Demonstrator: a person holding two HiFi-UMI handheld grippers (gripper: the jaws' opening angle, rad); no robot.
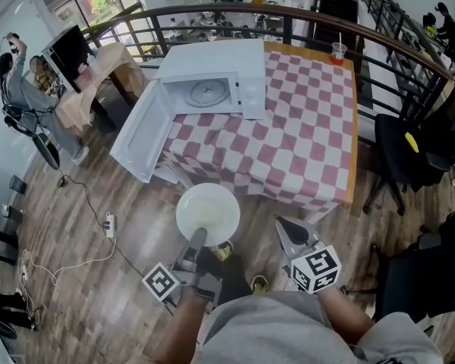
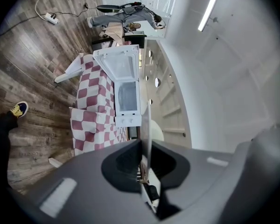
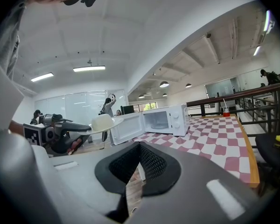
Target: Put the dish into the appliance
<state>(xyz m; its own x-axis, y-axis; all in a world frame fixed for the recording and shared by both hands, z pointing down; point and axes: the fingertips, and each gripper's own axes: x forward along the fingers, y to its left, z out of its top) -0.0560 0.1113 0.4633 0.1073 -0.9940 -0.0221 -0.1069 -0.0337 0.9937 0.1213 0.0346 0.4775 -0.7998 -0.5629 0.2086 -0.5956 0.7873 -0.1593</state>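
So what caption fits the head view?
Left gripper holds a white dish before the open microwave on a checkered table.

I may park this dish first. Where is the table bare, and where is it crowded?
Bare room for the dish: the checkered table right of the microwave, up to the cup at the far corner, and the strip in front of the microwave. Crowded: the left end, where its open door swings out past the edge.

Grey short-sleeved shirt [image 1: 288, 328]. Dark grey left hand-held gripper [image 1: 198, 237] and right hand-held gripper [image 1: 287, 226], each bearing a black-and-white square-marker cube [image 1: 316, 268].
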